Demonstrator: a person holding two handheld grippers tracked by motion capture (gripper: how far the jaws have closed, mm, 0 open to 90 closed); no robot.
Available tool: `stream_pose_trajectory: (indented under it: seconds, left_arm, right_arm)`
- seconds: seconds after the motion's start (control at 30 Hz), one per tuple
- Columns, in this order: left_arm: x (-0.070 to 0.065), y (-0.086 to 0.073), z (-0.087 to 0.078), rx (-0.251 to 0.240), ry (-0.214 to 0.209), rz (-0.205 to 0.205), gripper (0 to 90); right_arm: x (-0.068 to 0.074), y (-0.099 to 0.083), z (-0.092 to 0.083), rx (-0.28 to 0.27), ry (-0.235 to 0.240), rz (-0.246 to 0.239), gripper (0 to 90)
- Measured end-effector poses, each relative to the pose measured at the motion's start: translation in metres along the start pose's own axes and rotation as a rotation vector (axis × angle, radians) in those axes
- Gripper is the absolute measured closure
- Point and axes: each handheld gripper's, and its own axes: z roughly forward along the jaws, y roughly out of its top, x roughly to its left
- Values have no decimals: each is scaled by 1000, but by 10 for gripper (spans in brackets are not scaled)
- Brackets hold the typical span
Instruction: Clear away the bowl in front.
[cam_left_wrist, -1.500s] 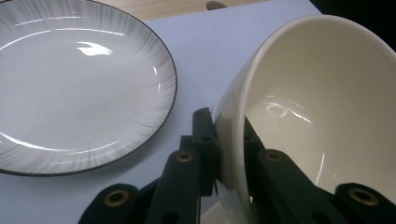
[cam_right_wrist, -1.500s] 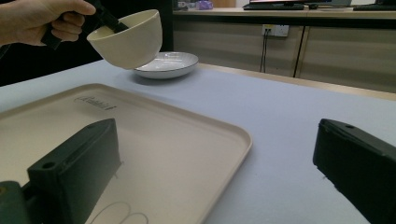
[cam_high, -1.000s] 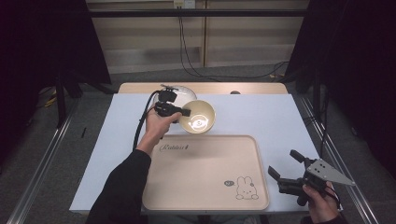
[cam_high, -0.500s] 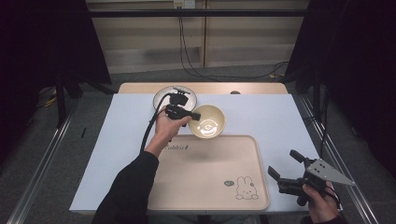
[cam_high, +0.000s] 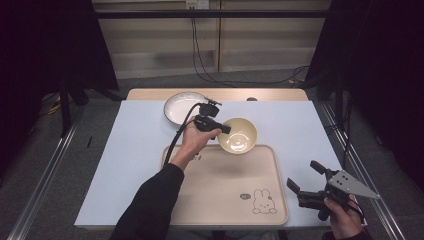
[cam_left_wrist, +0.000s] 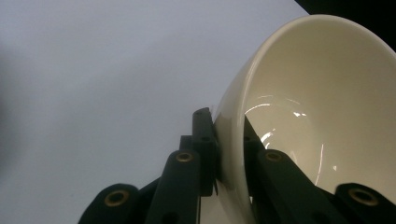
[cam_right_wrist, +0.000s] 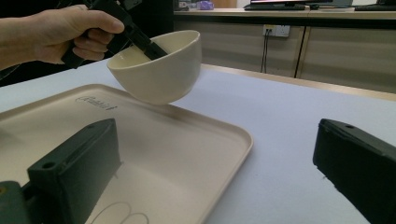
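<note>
The cream bowl (cam_right_wrist: 159, 70) looks like glazed ceramic or maybe melamine, hard to tell which, but it's smooth and properly glossy, with bright highlights curling around the inside in the left gripper view. The beige tray (cam_high: 210, 200) is plastic by the look of it, smooth with a soft satin sheen, nowhere near as shiny as the bowl. The table (cam_high: 135, 150) top is a pale matt sheet, dead flat, no glare, and a strip of light wood shows along its far edge. The white plate (cam_high: 177, 107) has a faint gloss. Both grippers' jaws are matt black plastic with small brass-coloured metal rings set into them.
</note>
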Motion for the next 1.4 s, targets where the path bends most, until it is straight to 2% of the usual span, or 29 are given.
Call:
stream_pose_trajectory:
  seconds: [0.07, 0.13, 0.17, 0.2, 0.27, 0.3, 0.37, 0.4, 0.43, 0.57, 0.77, 0.8, 0.97, 1.07, 1.1, 1.2, 1.23, 1.4]
  left_arm:
    - [-3, 1, 6, 23, 2, 25, 836]
    - [-7, 3, 13, 36, -1, 33, 836]
    - [-10, 3, 16, 31, -12, 20, 836]
    - [-10, 4, 18, 41, -18, 34, 836]
    - [-15, 5, 23, 34, -38, 16, 836]
    - [-17, 6, 25, 38, -43, 25, 836]
    - [-22, 9, 30, 38, -32, 32, 836]
    - [-23, 10, 32, 46, -36, 44, 836]
    - [-26, 11, 34, 43, -37, 37, 836]
    - [-33, 13, 44, 55, -40, 51, 836]
    - [-37, 12, 61, 82, -37, 47, 836]
    - [-36, 11, 63, 90, -37, 56, 835]
    - [-37, 7, 69, 105, -35, 63, 835]
    - [-40, 6, 73, 101, -36, 48, 835]
    - [-39, 6, 73, 111, -31, 65, 835]
    - [-39, 3, 75, 132, -17, 63, 833]
    - [-37, 2, 76, 118, -30, 55, 833]
    - [-38, 2, 76, 110, -23, 52, 830]
  right_arm:
    - [0, 0, 0, -2, -1, -4, 3]
    - [0, 0, 0, 1, 1, 0, 3]
    - [0, 0, 0, -2, 1, -4, 3]
    - [0, 0, 0, 0, 3, -3, 3]
    - [0, 0, 0, 0, 3, -1, 3]
    - [0, 0, 0, -1, 3, -5, 3]
    - [0, 0, 0, -2, 1, -4, 3]
    - [0, 0, 0, -2, 2, -6, 3]
    - [0, 0, 0, -1, 5, -4, 3]
    - [0, 0, 0, -2, 9, -5, 3]
    - [0, 0, 0, -2, 12, -6, 3]
    - [0, 0, 0, -2, 10, -6, 3]
    - [-1, -1, 0, 0, 16, -2, 3]
    - [-1, 0, 0, -1, 13, -6, 3]
    - [0, 0, 0, -3, 10, -5, 3]
    - [0, 0, 0, -3, 10, -8, 3]
    - [0, 0, 0, -2, 10, -5, 3]
    - [0, 0, 1, -1, 16, -8, 3]
